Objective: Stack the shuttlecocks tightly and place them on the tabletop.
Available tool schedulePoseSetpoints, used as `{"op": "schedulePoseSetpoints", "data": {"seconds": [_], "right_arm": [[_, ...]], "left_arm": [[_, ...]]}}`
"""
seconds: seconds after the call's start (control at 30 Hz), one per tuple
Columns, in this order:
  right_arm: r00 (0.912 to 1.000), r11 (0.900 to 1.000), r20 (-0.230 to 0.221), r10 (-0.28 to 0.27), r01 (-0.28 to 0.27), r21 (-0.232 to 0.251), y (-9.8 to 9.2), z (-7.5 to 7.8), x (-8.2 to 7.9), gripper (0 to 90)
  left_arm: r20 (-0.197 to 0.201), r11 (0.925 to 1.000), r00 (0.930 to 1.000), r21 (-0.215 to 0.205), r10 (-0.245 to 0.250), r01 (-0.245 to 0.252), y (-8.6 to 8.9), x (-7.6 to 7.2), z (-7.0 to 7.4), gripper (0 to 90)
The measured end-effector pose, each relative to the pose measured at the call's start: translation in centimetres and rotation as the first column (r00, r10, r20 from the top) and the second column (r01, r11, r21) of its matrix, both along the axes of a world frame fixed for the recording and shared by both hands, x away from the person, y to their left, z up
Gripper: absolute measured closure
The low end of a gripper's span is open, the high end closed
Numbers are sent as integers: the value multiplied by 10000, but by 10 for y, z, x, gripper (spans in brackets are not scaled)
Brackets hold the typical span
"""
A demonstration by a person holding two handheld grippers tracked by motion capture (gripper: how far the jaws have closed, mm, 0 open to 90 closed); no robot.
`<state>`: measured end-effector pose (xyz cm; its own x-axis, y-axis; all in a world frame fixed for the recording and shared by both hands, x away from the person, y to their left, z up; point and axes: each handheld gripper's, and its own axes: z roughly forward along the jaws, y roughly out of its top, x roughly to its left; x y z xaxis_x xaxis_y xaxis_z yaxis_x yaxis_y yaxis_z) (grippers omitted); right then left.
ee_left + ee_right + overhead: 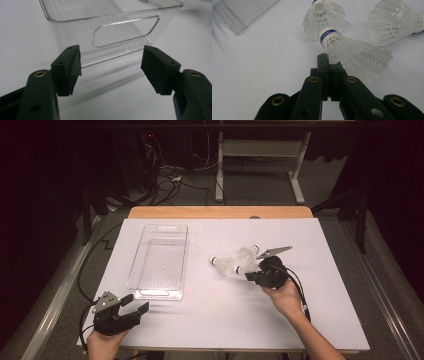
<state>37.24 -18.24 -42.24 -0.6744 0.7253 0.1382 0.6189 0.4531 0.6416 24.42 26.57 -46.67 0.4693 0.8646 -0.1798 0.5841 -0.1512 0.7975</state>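
A white table [200, 320] has a clear bin [159, 261] on it, toward the left. The bin lies flat, with its long side running away from the person. It has a handle hole in the end wall that faces the person.

Three white shuttlecocks [234, 261] lie in a little bunch to the right of the bin, well apart from it. They lie on their sides on the table, close together.

The right gripper [250, 276] is at the near side of that bunch. A hand [286, 296] holds it. In the right gripper view, its two black jaws are pressed together. They pinch the edge of the skirt of one shuttlecock [352, 50]. That one has a blue band around its white cork tip, and the tip points away from the gripper. A second shuttlecock [323, 15] lies just behind it, with its tip up in that view. A third shuttlecock [394, 22] lies off to the right. A corner of the bin [242, 15] shows at the top left.

The left gripper [136, 304] sits near the front left of the table, just in front of the bin's near end. Its jaws are spread wide, with nothing between them. In the left gripper view, the jaws point at the bin's [112, 32] end wall with the handle hole, but do not touch it.
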Motion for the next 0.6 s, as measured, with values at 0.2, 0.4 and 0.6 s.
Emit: {"op": "schedulePoseSetpoints", "data": {"seconds": [0.2,0.4,0.6], "right_arm": [[10000,10000,43,9,-9,-24,4,-1,4,900],[10000,10000,1,29,-29,-55,10,-1,7,900],[10000,10000,-44,32,-33,-81,17,-2,13,900]], "left_arm": [[-3,10000,10000,-8,0,0,0,0,0,330],[-3,10000,10000,-18,-2,2,0,0,0,330],[-17,10000,10000,-10,-27,27,0,0,0,330]]}}
